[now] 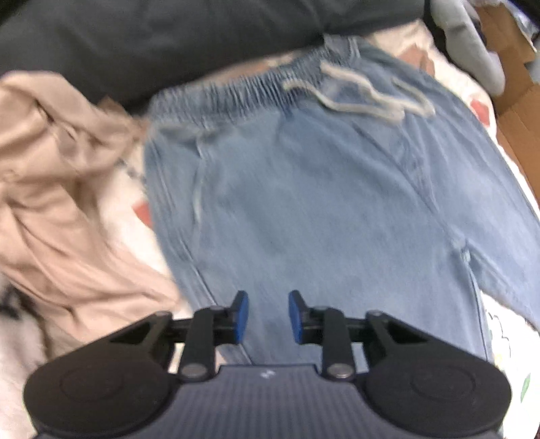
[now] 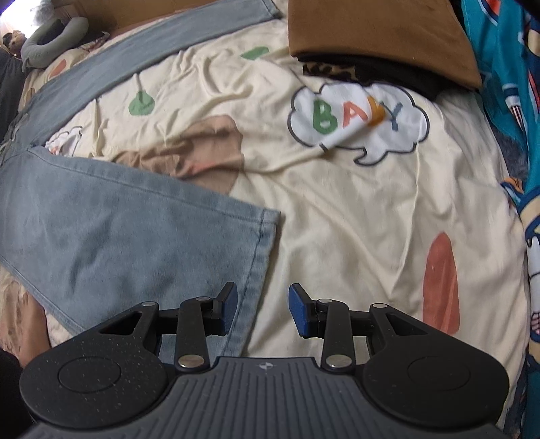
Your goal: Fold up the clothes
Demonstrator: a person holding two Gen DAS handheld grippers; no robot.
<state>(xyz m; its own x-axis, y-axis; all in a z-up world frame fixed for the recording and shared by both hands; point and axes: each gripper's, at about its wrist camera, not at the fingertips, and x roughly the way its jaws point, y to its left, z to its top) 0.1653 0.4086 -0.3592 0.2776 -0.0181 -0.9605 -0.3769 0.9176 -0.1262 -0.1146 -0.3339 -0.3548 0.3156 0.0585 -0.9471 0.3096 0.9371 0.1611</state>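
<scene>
A crumpled tan garment (image 1: 57,189) is lying left of the left gripper (image 1: 268,317), touching the side of the blue jeans (image 1: 303,202). A dark cloth (image 1: 168,37) is sitting past the jeans' waistband. The left gripper's jaws are standing a little apart, pinching nothing; the jeans are spreading out flat under and ahead of them, with a stretchy waist and one pale drawstring (image 1: 364,98). This view is blurry, so the folds are hard to read.

The right gripper (image 2: 261,312) is hanging over one jeans leg's hem (image 2: 260,256), jaws spread and empty. The hem is lying just left of the gap. The other leg (image 2: 111,67) is stretching far ahead. Two legs are showing. A cream bedsheet (image 2: 354,219) is lying underneath. A brown folded cloth (image 2: 381,30) is resting far ahead to the right, well apart.
</scene>
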